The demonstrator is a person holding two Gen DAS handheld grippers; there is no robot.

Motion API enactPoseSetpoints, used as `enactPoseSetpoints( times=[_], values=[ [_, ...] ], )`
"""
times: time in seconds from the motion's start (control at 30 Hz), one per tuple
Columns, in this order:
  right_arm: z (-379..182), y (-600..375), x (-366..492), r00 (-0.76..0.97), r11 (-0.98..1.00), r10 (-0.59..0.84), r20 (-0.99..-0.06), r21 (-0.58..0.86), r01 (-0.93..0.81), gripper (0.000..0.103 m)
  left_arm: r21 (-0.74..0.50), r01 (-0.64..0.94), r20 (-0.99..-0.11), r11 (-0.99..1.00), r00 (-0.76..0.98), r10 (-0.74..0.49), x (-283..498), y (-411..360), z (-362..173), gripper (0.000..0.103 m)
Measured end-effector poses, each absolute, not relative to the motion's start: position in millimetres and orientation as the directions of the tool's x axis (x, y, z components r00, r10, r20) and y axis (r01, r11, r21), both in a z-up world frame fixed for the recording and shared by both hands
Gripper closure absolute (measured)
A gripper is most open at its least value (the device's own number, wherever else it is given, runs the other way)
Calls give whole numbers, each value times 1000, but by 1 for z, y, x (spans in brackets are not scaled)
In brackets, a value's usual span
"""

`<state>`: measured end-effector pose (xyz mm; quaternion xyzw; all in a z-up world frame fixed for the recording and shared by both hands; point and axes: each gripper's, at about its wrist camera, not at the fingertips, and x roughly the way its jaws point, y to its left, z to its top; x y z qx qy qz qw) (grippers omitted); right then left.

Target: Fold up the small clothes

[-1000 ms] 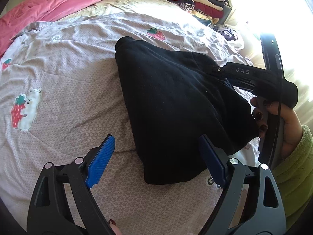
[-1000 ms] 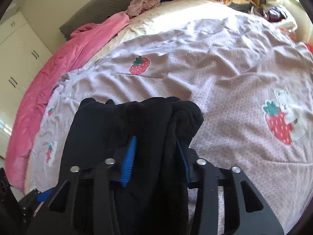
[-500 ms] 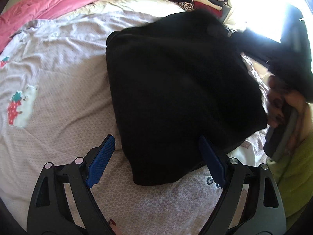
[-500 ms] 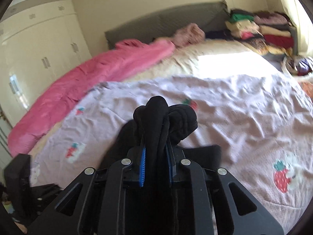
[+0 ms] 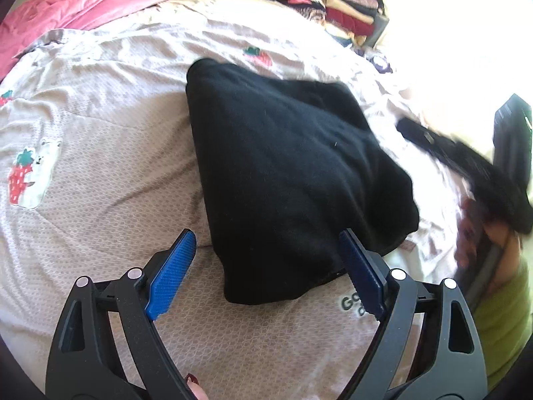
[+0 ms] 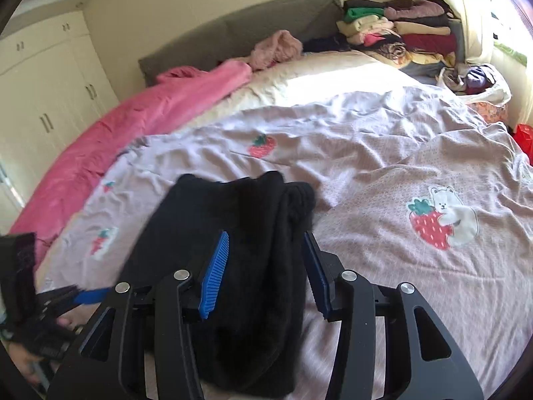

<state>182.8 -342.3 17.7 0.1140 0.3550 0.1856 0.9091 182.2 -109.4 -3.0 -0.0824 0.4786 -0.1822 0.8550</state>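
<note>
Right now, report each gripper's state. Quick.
Left gripper: open, holding nothing; black garment lies between its fingers.
Right gripper: open, fingers apart around the black garment's edge, not clamping it.

Pink blanket, strawberry sheet, stacked clothes, wardrobe.

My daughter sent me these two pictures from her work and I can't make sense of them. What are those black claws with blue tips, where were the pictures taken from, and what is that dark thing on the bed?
No robot here: a person holds a hand tool with two jaws in each hand, and a camera on each tool looks out along its blue pads. One picture comes from the left gripper, the other from the right gripper. In the left view the other tool appears blurred at the right edge. A black garment, already folded over, lies on the strawberry-print bedspread. Both tools' jaws stand open: the right ones straddle the cloth without pinching, so nothing is held. Behind are a pink blanket and a stack of folded clothes.
</note>
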Motion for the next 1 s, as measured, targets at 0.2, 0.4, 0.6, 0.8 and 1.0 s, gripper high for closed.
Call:
enactPoseSetpoints(
  times=[0.2,0.4,0.6,0.8,1.0],
  values=[
    [20,-334,152,606,861,507,-613,389,-327,57,-319,226,-771,920,502,-391,175,-102,6,24],
    [-1,-331,159,555,857,512,-656,433,-278,56,-303,219,-778,928,506,-373,171,-97,7,24],
    [-16,-328,163,526,852,519,-673,457,-256,54,-299,204,-781,932,510,-362,174,-95,6,24],
    [-25,-334,164,525,837,538,-659,490,-242,55,-305,194,-789,932,497,-362,181,-97,0,24],
    [-25,-334,161,517,827,557,-650,492,-272,68,-320,198,-796,927,474,-376,187,-105,-10,37]
  ],
)
